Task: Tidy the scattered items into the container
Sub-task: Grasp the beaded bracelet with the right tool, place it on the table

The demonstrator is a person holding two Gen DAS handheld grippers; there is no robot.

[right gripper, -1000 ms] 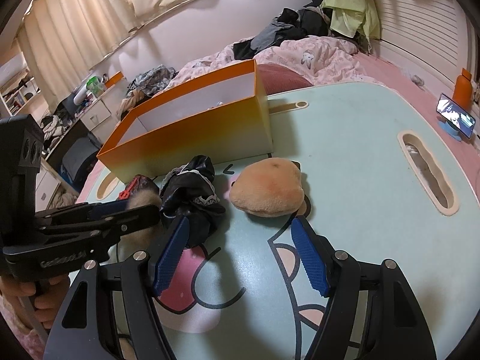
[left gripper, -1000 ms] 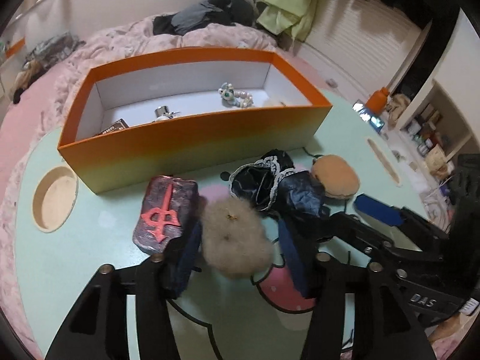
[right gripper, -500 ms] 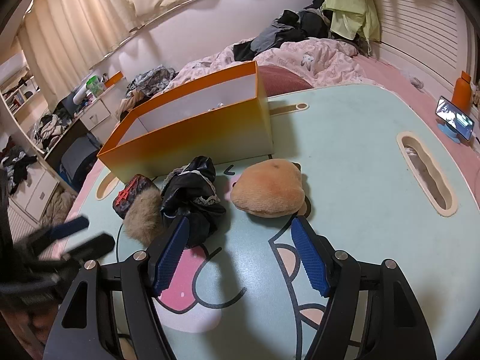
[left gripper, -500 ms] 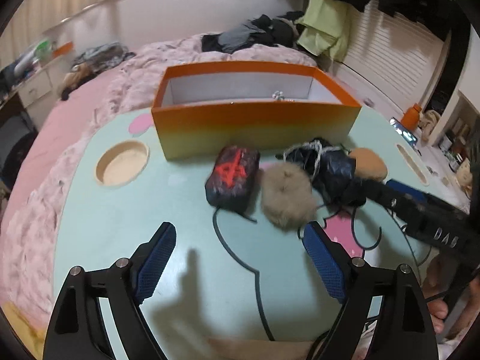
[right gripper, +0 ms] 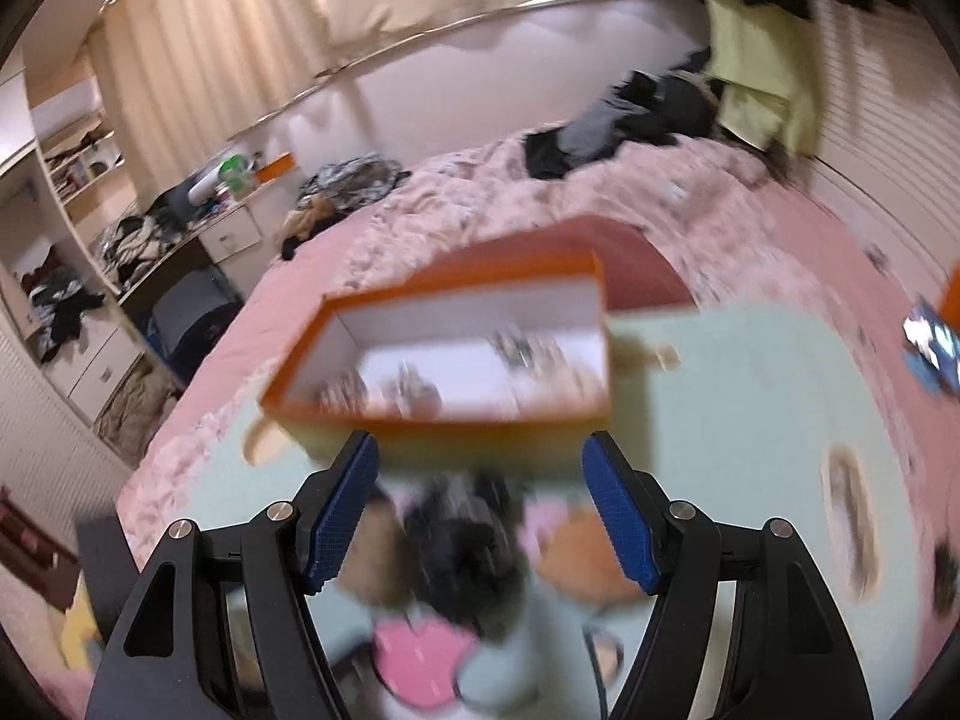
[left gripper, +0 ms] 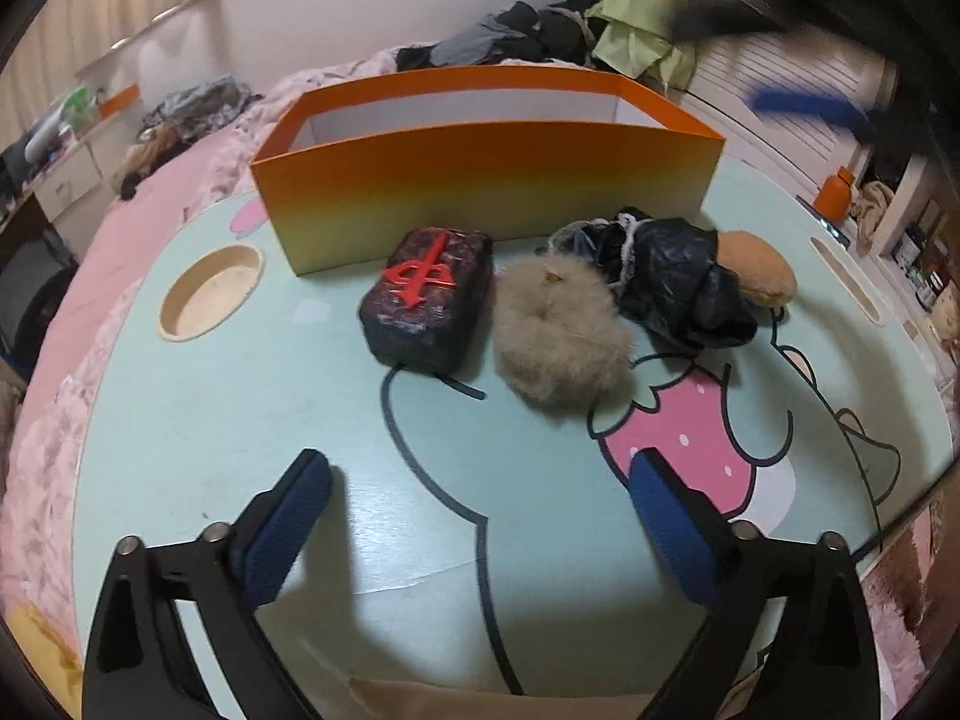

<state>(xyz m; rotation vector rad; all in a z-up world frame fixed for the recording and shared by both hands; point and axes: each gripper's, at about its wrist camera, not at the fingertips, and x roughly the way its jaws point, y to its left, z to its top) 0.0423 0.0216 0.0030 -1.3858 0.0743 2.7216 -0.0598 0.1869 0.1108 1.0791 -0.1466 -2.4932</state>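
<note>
Box: the orange container (left gripper: 486, 180) stands at the far side of the pale green table (left gripper: 180, 420), open at the top; the right wrist view (badly smeared) shows a few small things already lying on its white floor (right gripper: 456, 372), too blurred to name.

Done so far: only those small pieces, by the look of it.

Left to do: four things sit in a row on the table just in front of the box. They are a dark block with a red symbol (left gripper: 429, 294), a beige fluffy ball (left gripper: 561, 336), a crumpled black cloth with a pale trim (left gripper: 672, 276) and a tan plush bun (left gripper: 759, 267), the bun partly behind the cloth. I would call the job well under half finished.

Left gripper (left gripper: 480, 516): jaws opening wide, nothing between them, hanging over bare table near the viewer's side, well apart from the row.

Right gripper (right gripper: 480, 504): fingers parted and empty, raised above the cloth and bun, facing the box.

Changed since a second ago: the left gripper then had its fingers around the fluffy ball and now sits back from it, spread; the right gripper was low beside the bun and now looks down into the box from higher up (hence the blur).
</note>
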